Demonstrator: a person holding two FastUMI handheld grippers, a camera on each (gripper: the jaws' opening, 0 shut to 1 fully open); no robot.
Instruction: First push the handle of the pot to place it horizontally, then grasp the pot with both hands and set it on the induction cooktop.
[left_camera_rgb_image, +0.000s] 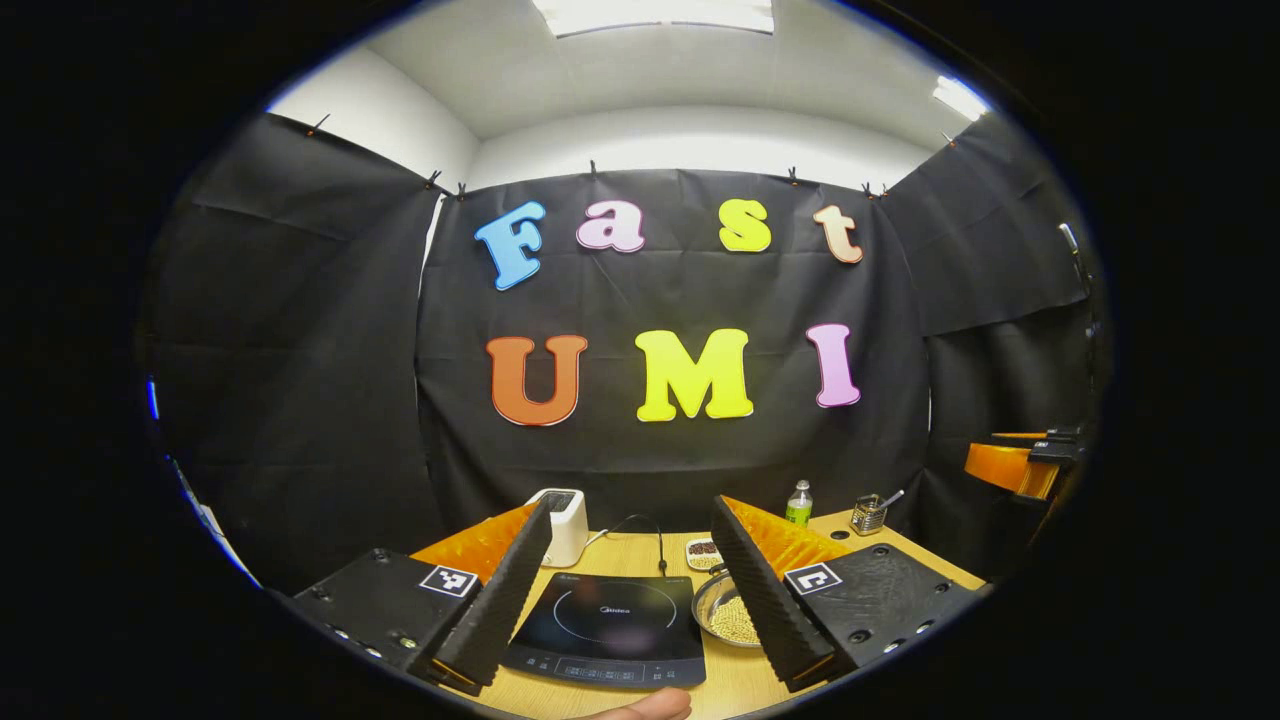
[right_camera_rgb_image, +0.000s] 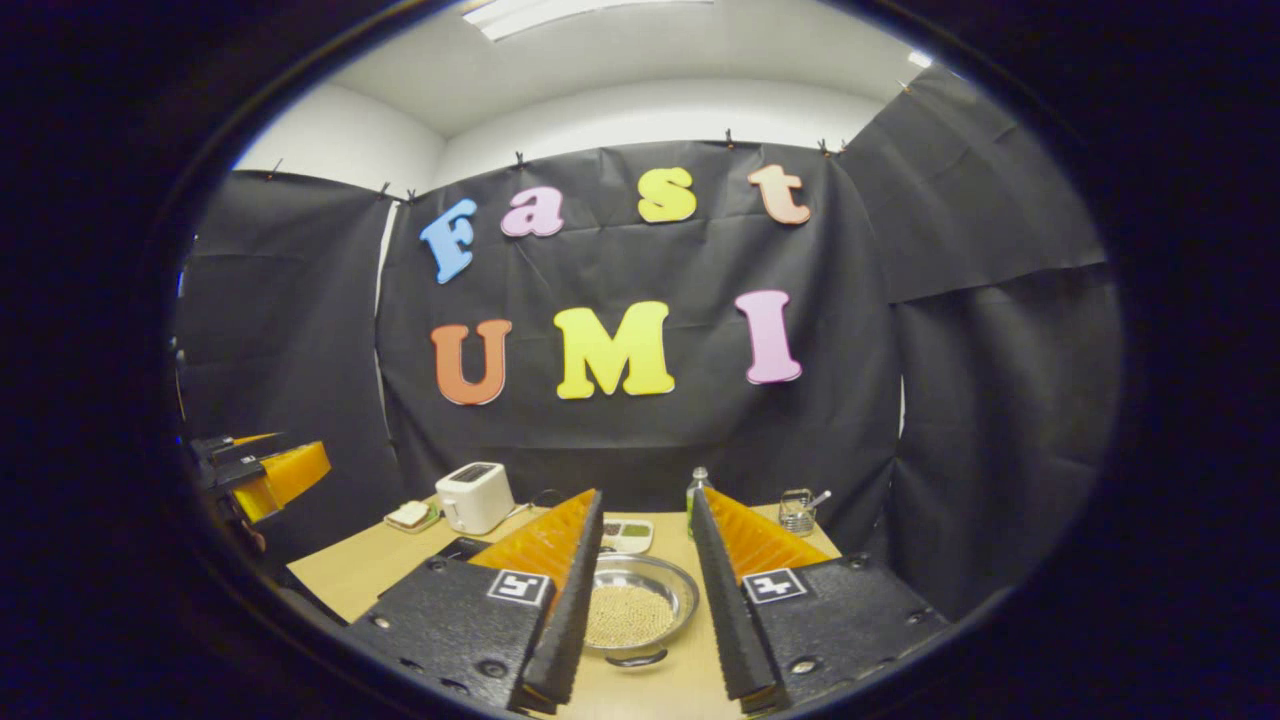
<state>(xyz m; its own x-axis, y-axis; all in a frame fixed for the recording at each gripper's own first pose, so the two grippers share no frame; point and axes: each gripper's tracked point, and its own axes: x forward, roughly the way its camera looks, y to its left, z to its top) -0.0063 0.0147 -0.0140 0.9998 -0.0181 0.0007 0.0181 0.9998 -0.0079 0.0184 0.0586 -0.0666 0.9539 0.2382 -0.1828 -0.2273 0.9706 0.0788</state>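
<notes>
The pot (right_camera_rgb_image: 640, 605) is a shallow metal pan holding pale grains, standing on the wooden table (right_camera_rgb_image: 370, 570). A small dark handle (right_camera_rgb_image: 635, 659) shows at its near rim. In the right gripper view the pot lies ahead, between the two spread fingers of my right gripper (right_camera_rgb_image: 645, 500), which is open and apart from it. In the left gripper view the black induction cooktop (left_camera_rgb_image: 610, 625) lies between the fingers of my open left gripper (left_camera_rgb_image: 633, 510), with the pot (left_camera_rgb_image: 728, 612) just right of the cooktop, partly behind the right finger.
A white toaster (left_camera_rgb_image: 560, 525) stands behind the cooktop with its cable. A green bottle (left_camera_rgb_image: 798, 503), a wire holder (left_camera_rgb_image: 868, 514) and a small dish (left_camera_rgb_image: 703, 552) sit at the back. A fingertip of a person (left_camera_rgb_image: 640, 707) shows at the near edge.
</notes>
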